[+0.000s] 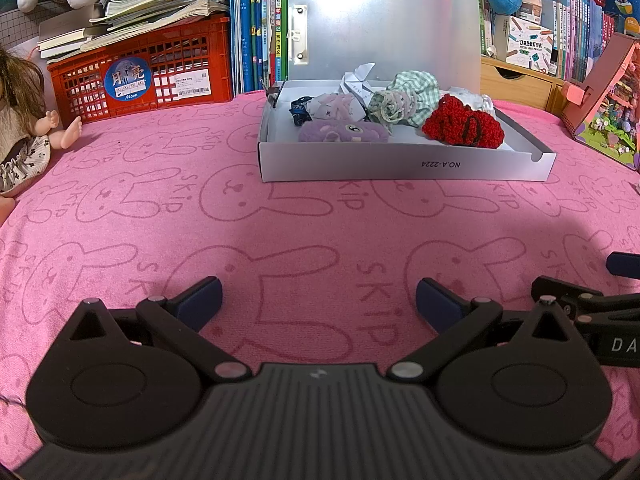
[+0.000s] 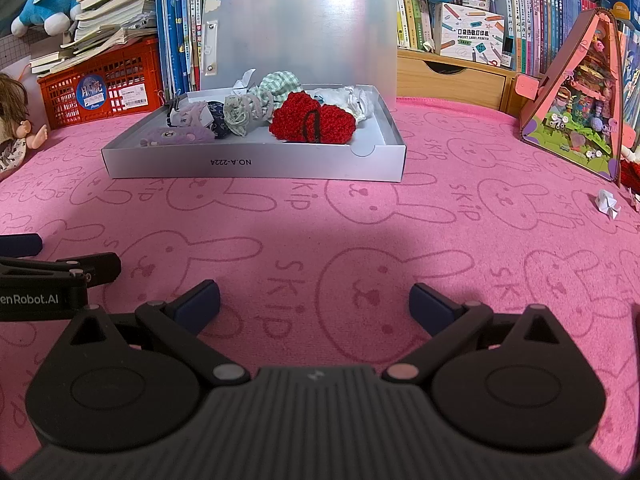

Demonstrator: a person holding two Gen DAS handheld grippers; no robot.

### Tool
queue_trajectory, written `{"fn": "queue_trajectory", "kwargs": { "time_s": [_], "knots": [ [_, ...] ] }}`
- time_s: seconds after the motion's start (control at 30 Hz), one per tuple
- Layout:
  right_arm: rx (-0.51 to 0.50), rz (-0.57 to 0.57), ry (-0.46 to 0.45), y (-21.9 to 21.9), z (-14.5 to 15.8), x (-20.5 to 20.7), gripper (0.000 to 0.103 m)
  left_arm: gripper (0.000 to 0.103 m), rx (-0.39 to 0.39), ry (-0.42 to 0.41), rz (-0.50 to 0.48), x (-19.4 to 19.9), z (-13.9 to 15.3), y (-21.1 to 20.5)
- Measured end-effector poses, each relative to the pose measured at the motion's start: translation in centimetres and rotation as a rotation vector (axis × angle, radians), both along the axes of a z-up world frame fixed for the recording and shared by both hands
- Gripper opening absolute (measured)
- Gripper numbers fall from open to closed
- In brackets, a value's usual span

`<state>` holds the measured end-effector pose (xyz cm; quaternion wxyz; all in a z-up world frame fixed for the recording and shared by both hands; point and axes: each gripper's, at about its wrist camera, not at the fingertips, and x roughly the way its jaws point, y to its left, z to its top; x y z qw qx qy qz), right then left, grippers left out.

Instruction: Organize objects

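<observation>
Both grippers, left gripper (image 1: 319, 300) and right gripper (image 2: 315, 300), hover spread wide and empty, seemingly just above the pink cloth (image 1: 160, 208); the box (image 2: 256, 166) of small fabric items sits ahead.

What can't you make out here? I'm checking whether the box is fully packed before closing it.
- Box floor, both views: hidden by the near wall and the piled items.
- White item, right wrist view: half covered by the red crochet piece.
- Dark blue item, left wrist view: too small to identify.
- Small white folded paper on the cloth: too small to identify.
</observation>
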<state>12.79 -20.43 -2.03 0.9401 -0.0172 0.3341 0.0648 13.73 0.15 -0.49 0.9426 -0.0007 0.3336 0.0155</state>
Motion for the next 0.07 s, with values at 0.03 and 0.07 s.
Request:
{"fn": "queue_trajectory", "kwargs": {
  "time_s": [0.03,0.07],
  "knots": [
    [0.000,0.000,0.000,0.00,0.00,0.00,0.103,0.103,0.000,0.000,0.000,0.00,0.00,0.00],
    [0.000,0.000,0.000,0.00,0.00,0.00,0.103,0.103,0.000,0.000,0.000,0.00,0.00,0.01]
  ]
}}
